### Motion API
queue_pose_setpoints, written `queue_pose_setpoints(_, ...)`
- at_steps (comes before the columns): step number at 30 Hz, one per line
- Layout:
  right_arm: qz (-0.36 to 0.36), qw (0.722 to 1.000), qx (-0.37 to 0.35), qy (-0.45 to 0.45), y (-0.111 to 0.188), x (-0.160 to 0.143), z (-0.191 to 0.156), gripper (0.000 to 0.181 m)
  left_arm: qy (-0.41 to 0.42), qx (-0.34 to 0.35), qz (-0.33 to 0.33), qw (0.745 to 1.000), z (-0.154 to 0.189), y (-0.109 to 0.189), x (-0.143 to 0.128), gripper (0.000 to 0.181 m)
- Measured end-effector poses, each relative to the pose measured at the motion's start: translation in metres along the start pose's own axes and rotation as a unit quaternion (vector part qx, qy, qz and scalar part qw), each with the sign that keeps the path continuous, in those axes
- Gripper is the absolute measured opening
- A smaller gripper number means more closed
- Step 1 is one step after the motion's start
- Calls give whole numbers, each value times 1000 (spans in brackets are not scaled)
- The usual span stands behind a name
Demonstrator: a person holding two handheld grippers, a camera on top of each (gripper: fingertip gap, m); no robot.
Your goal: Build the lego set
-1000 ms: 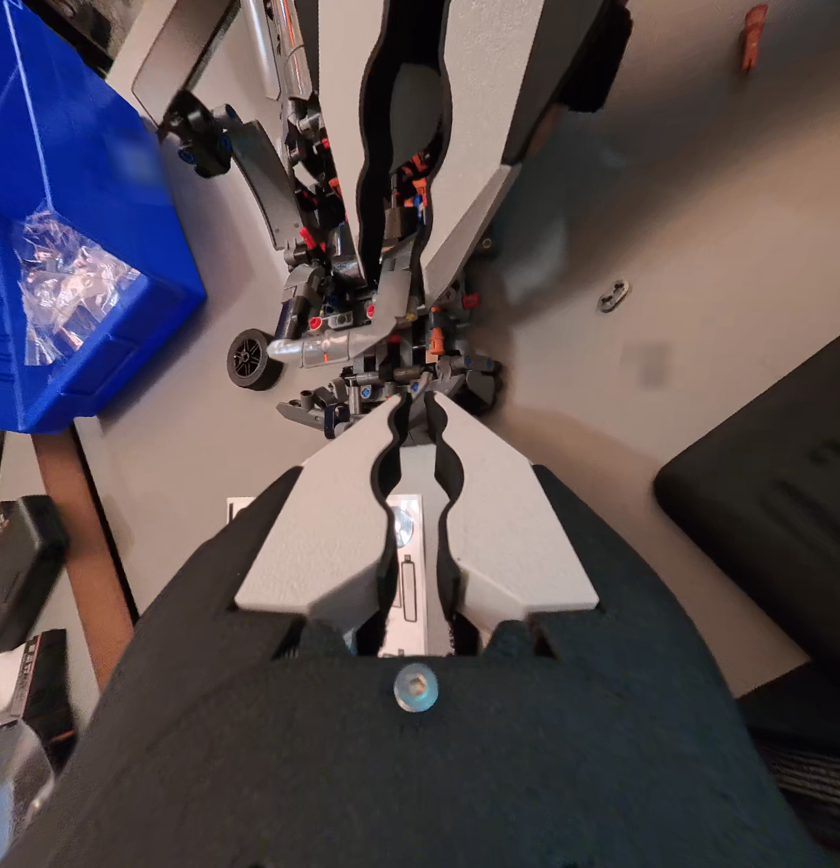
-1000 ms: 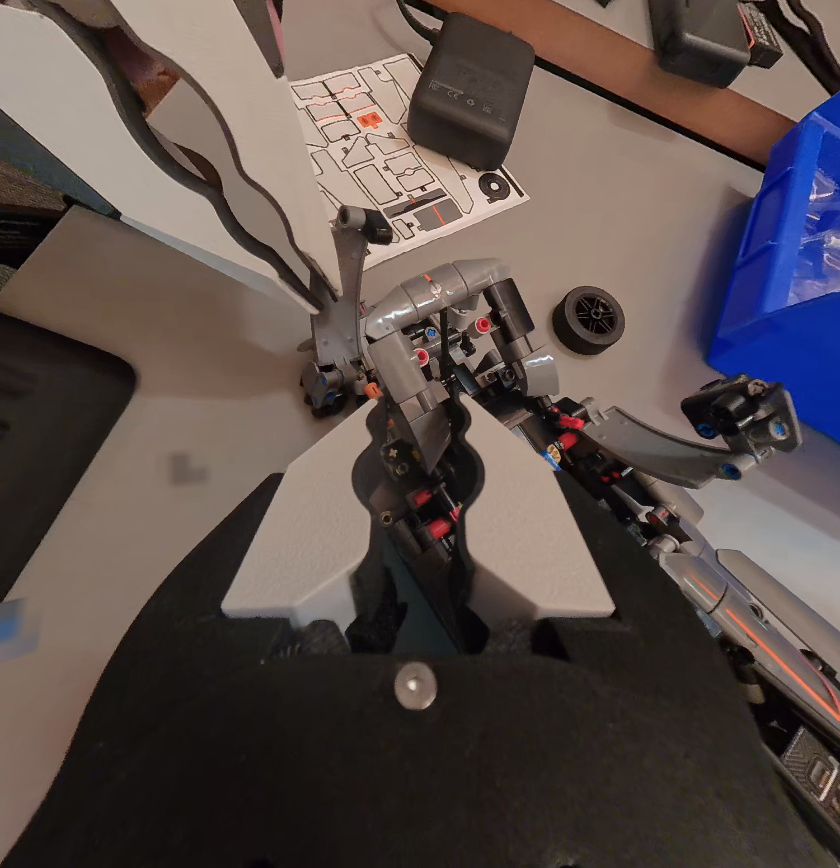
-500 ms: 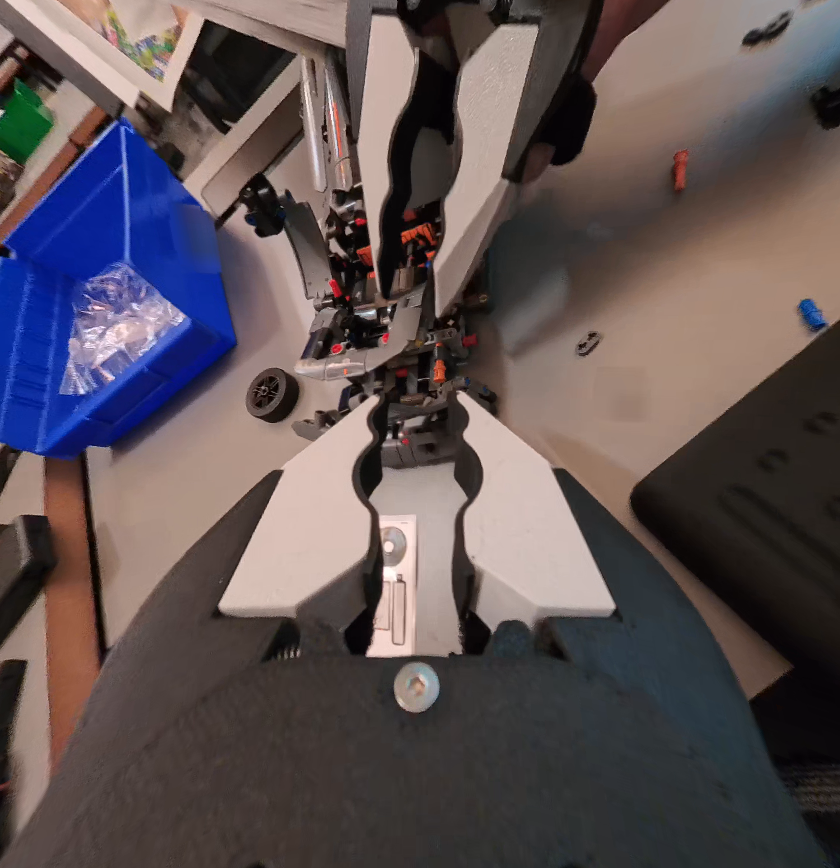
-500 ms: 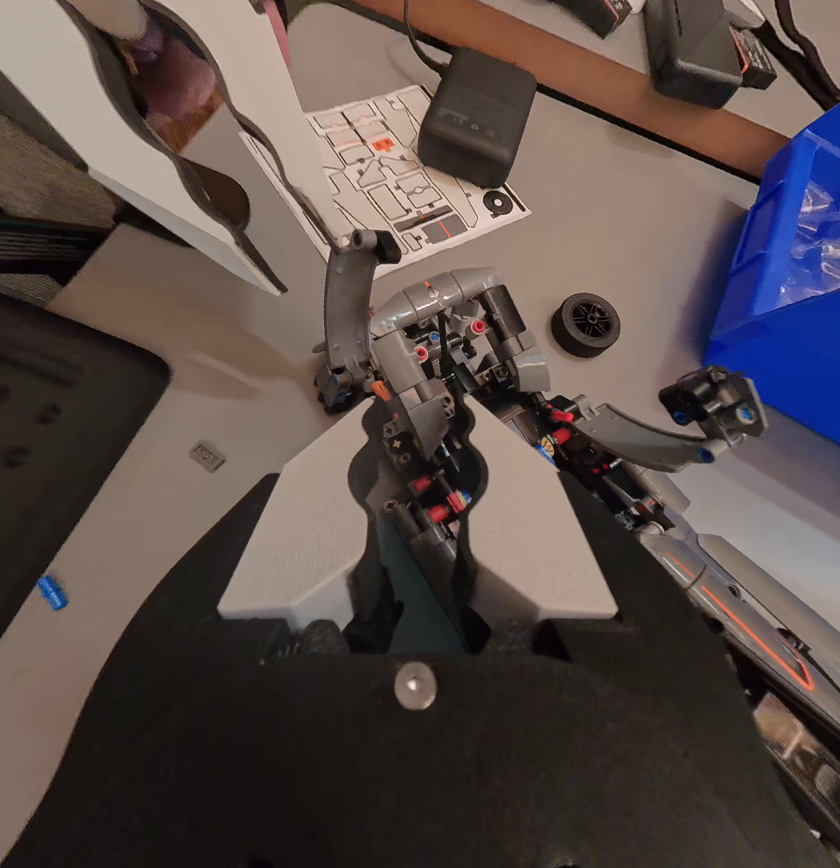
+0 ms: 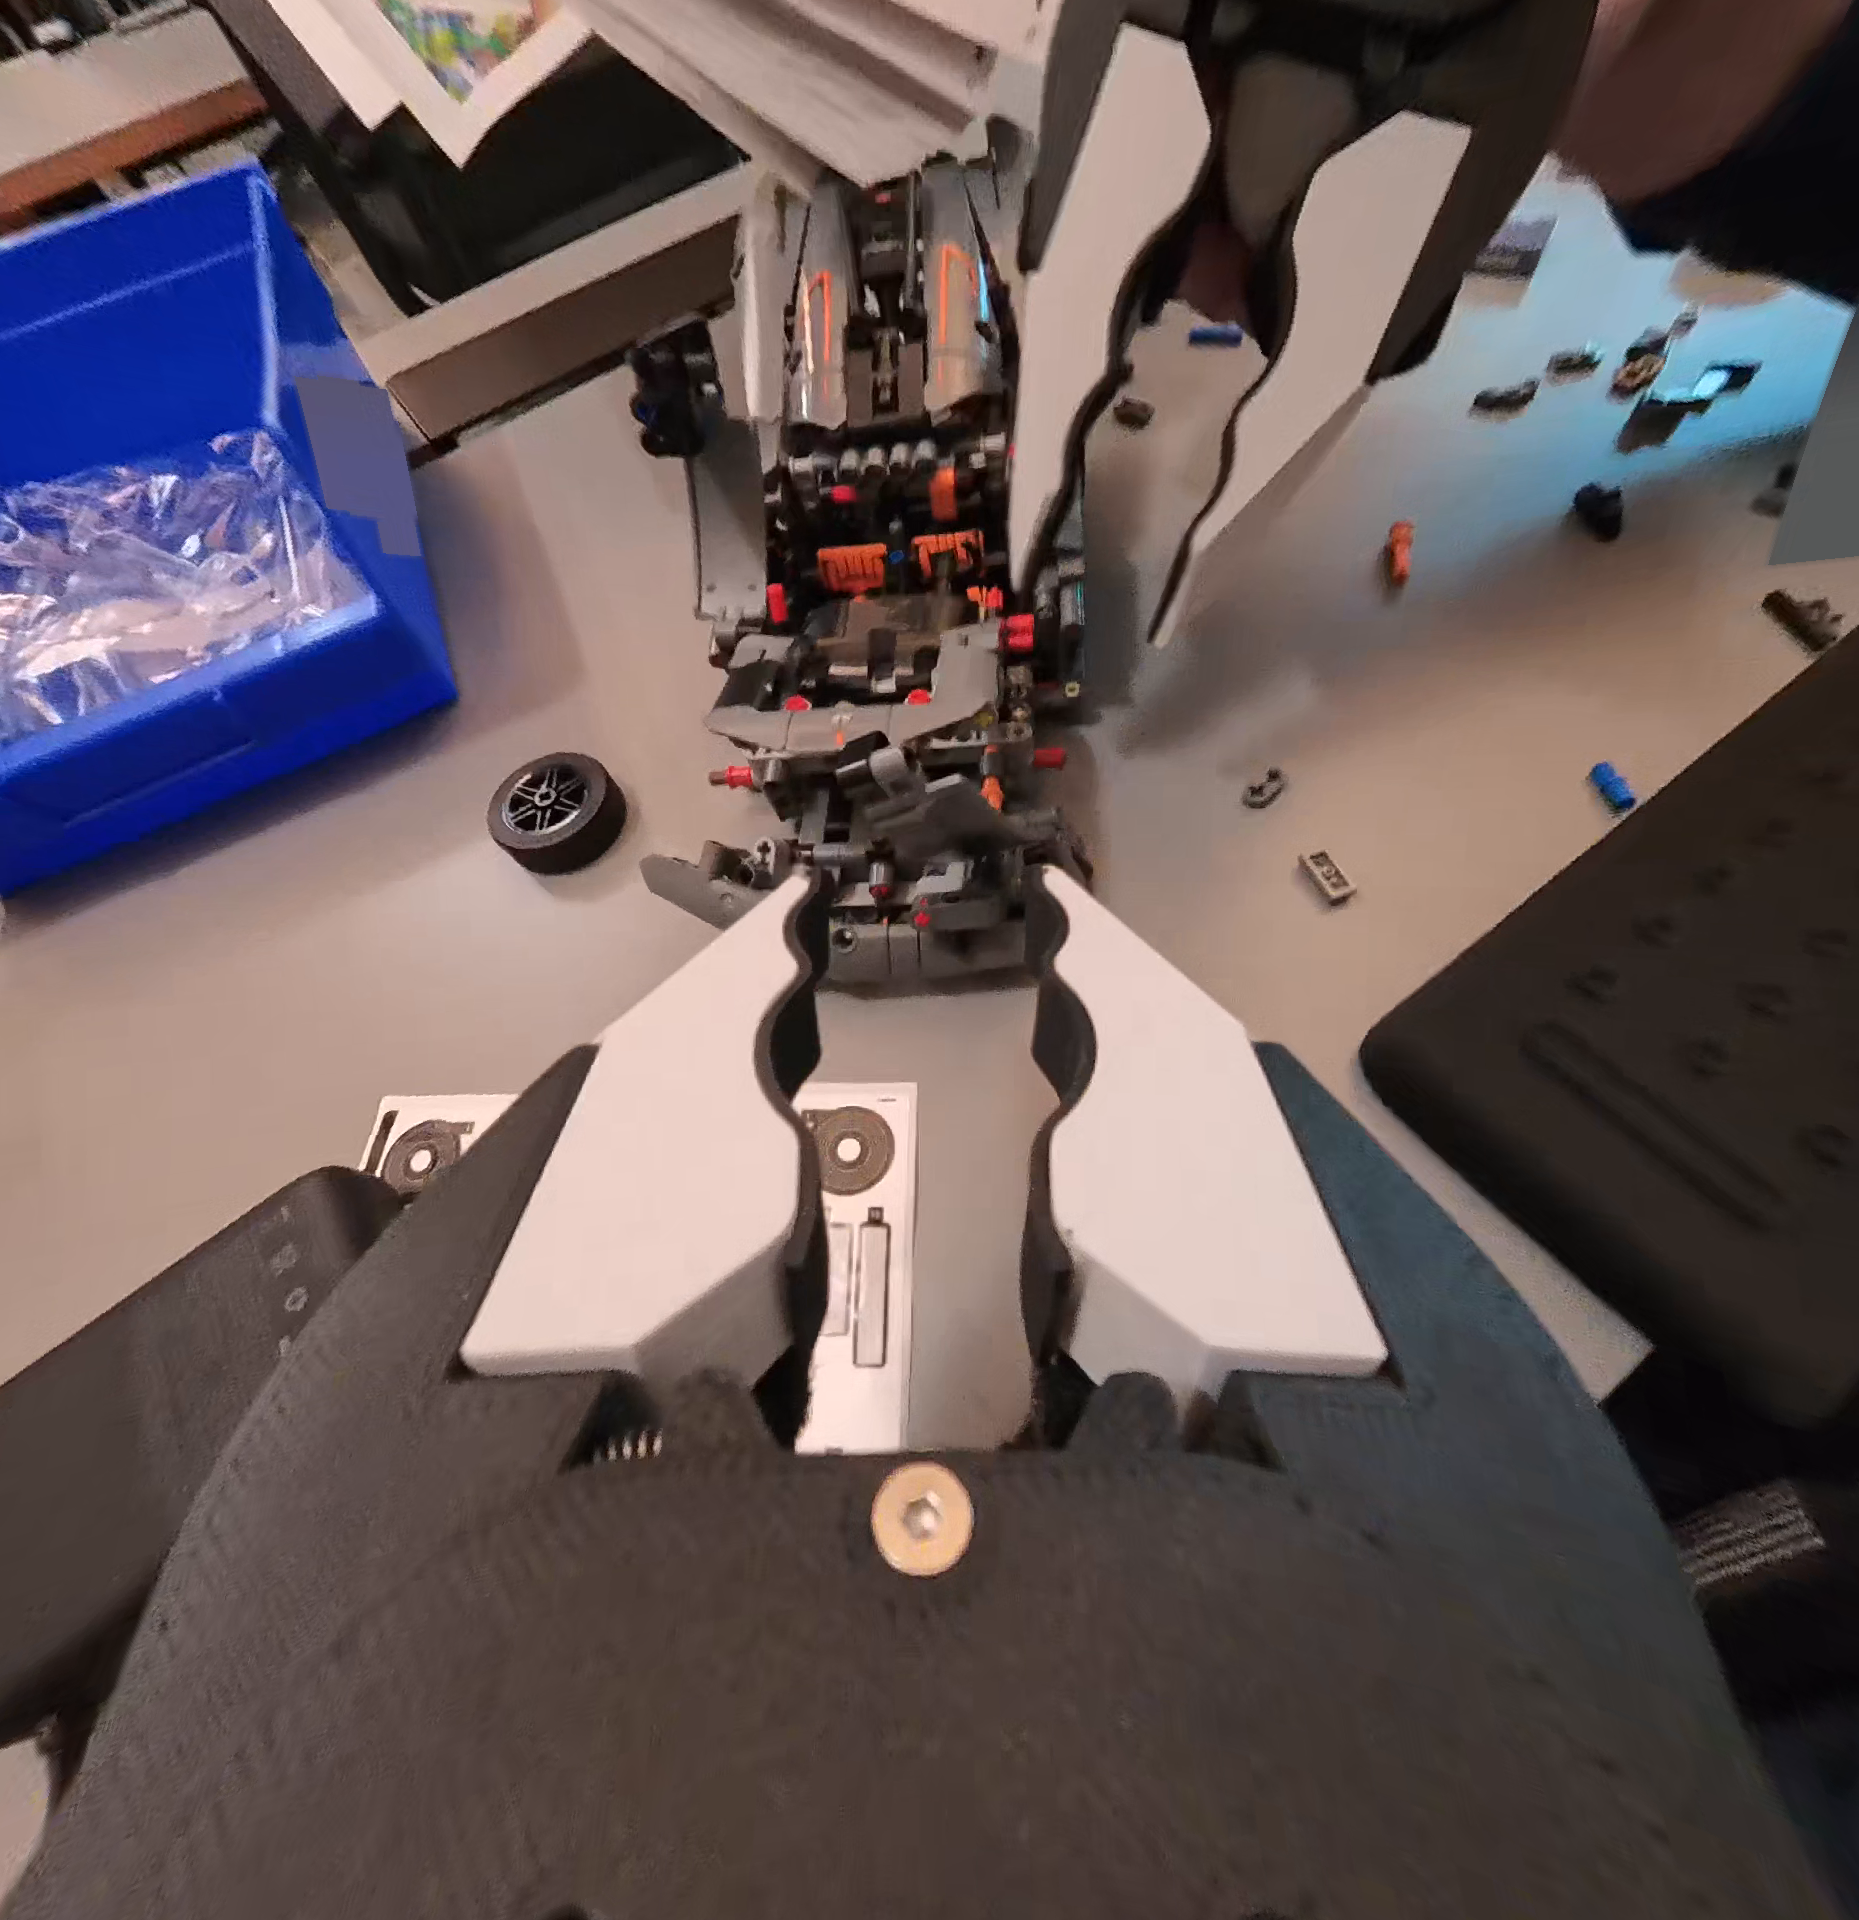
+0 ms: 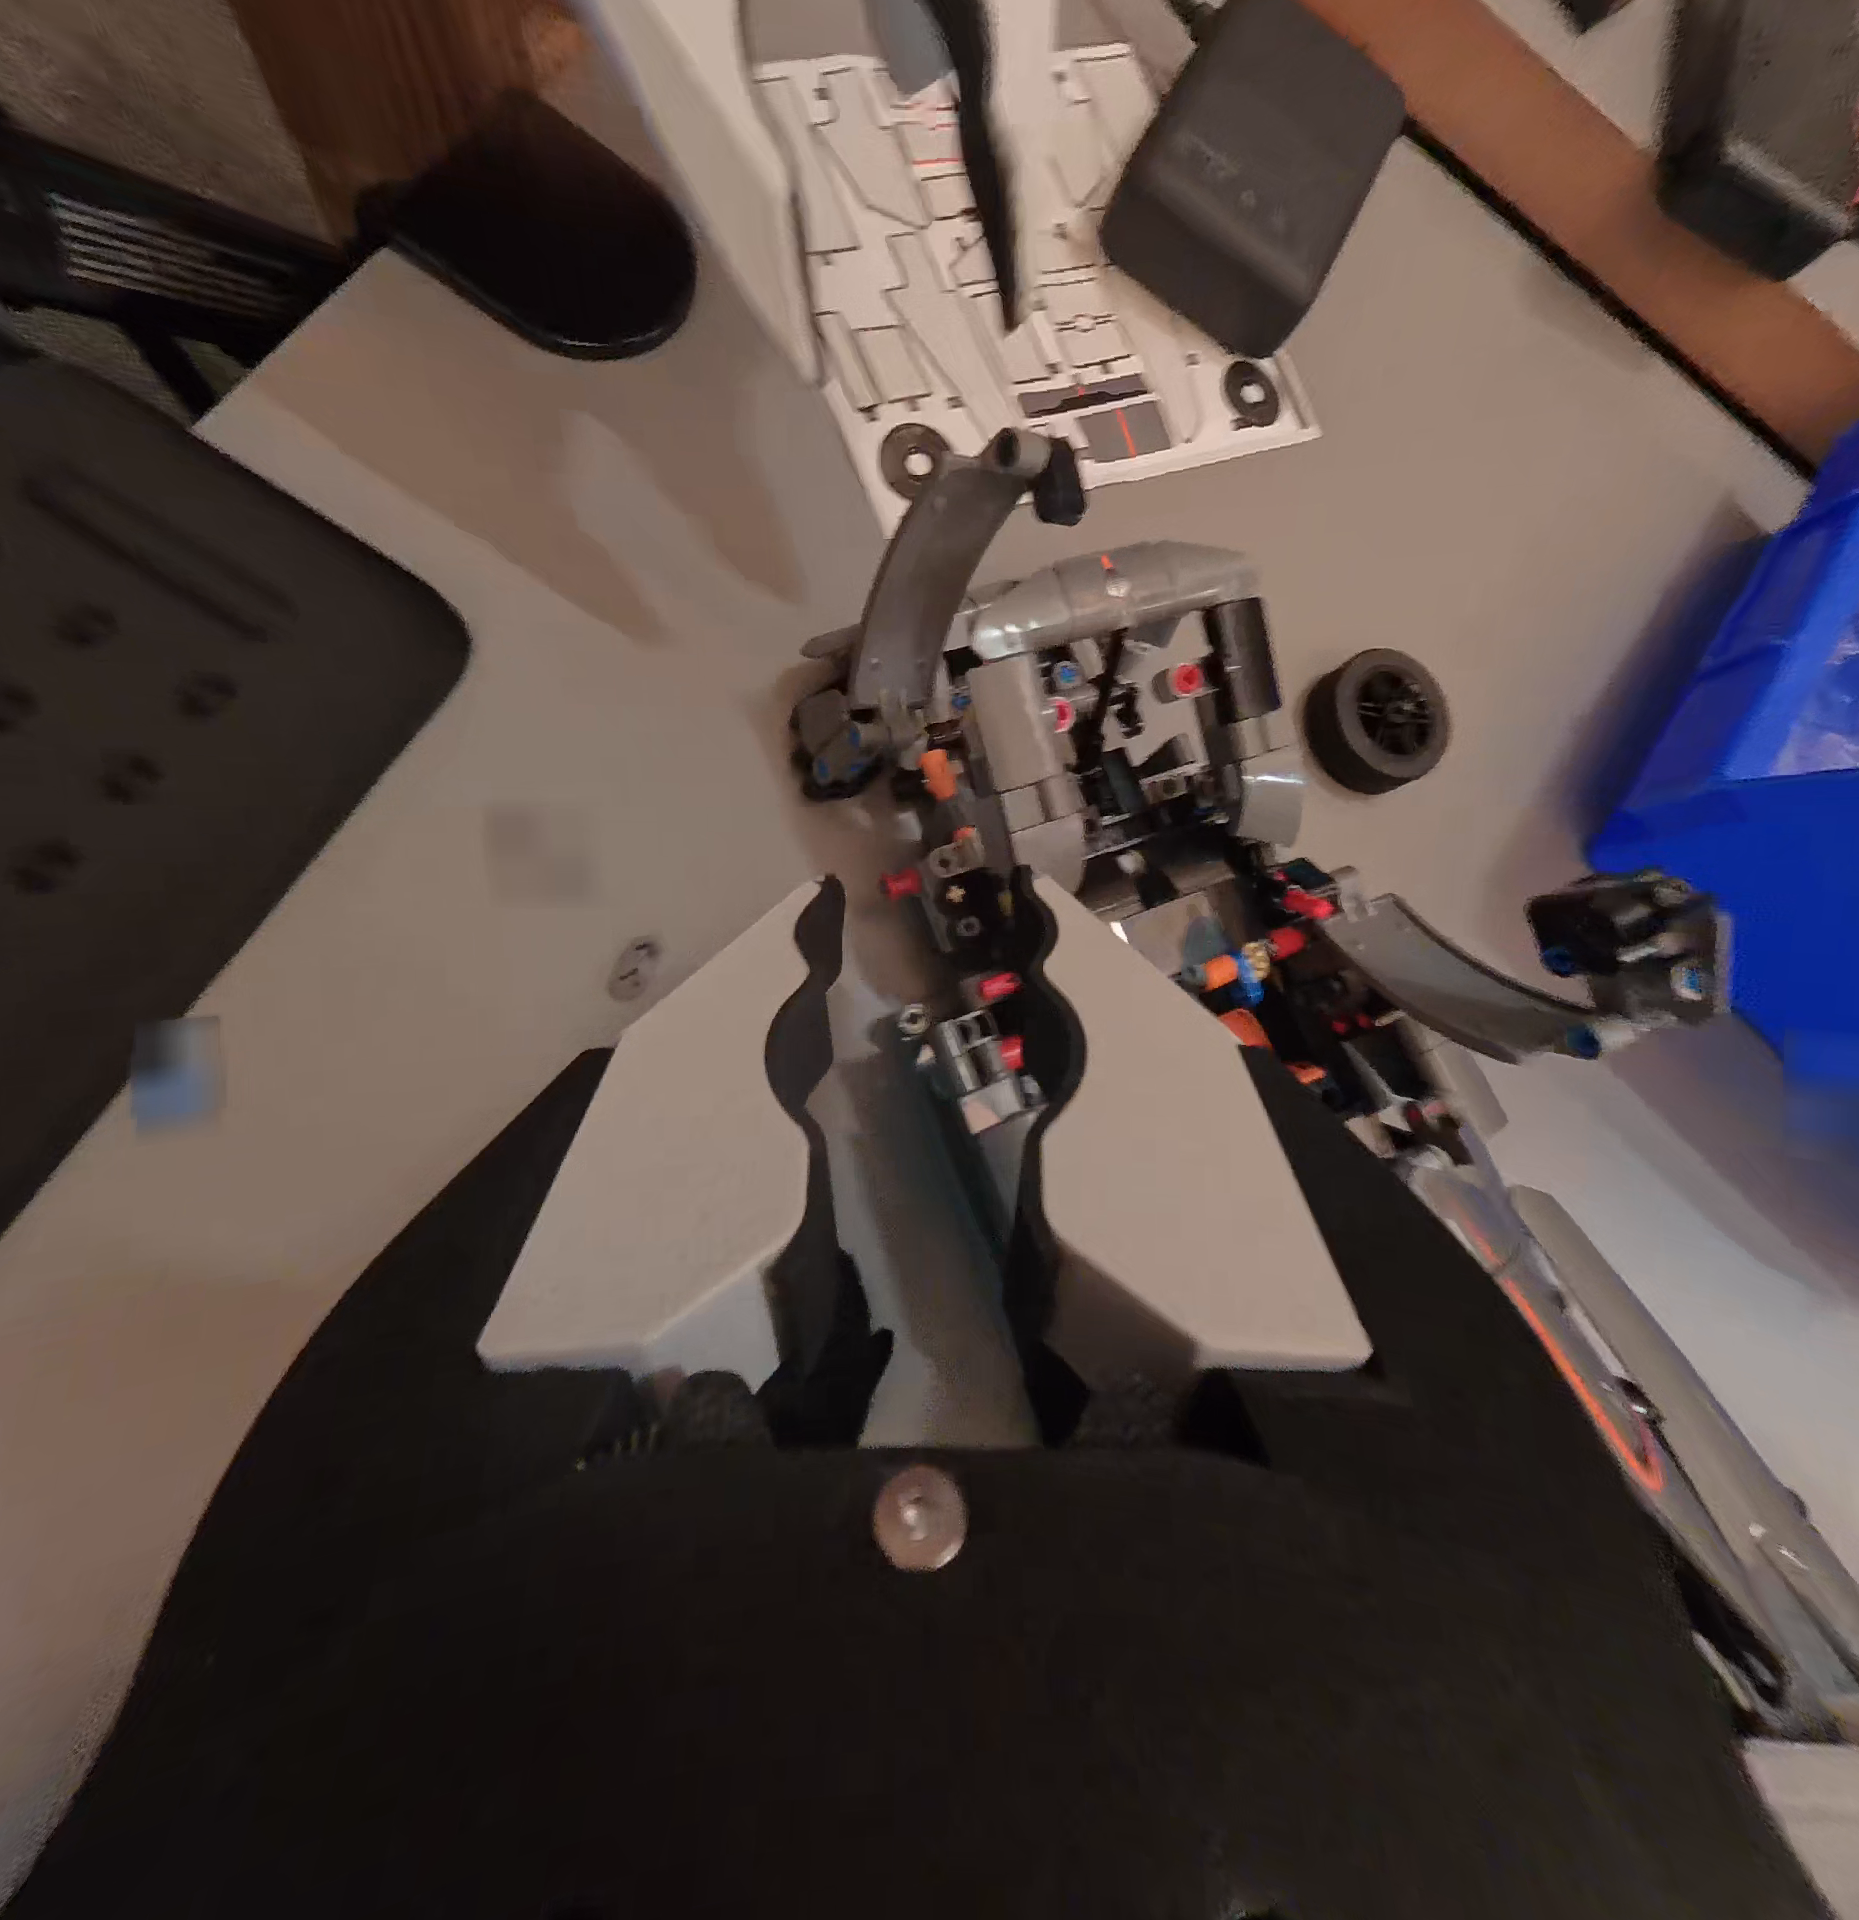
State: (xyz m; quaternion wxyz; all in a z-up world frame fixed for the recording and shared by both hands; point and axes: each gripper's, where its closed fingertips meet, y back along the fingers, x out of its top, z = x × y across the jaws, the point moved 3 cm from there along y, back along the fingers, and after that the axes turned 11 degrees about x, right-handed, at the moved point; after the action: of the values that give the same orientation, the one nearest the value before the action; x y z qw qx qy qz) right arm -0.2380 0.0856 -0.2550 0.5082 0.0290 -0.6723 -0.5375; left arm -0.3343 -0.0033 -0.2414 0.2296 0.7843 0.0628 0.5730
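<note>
- Grey surface (image 5: 229, 1039) with a brown wooden edge (image 6: 1631, 270) (far side).
- Black padded chair seat (image 5: 1683, 987) just beside it.
- Warm indoor light.

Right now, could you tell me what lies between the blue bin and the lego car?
In the left wrist view, one loose black wheel lies on the table between the blue bin and the lego car.
</note>
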Motion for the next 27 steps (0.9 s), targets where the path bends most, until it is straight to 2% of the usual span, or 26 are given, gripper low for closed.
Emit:
queue_pose_setpoints(2,-2,1000,-16,1,0,0,4,24,-14,-15,-18,1000,6,-6,-4,39)
queue_pose_setpoints(4,-15,1000,-1,8,-1,0,-2,20,-23,-15,-37,999,5,-13,-11,42)
queue_pose_setpoints(10,-41,998,20,47,-14,-3,-15,30,-33,-58,-68,995,13,-33,-23,50)
queue_pose_setpoints(15,-79,994,-17,74,-29,-5,-11,32,-58,-76,-83,992,20,-47,-25,51)
queue_pose_setpoints(27,-83,984,-90,127,-45,-1,-1,15,-60,-127,-53,989,32,-69,-22,47)
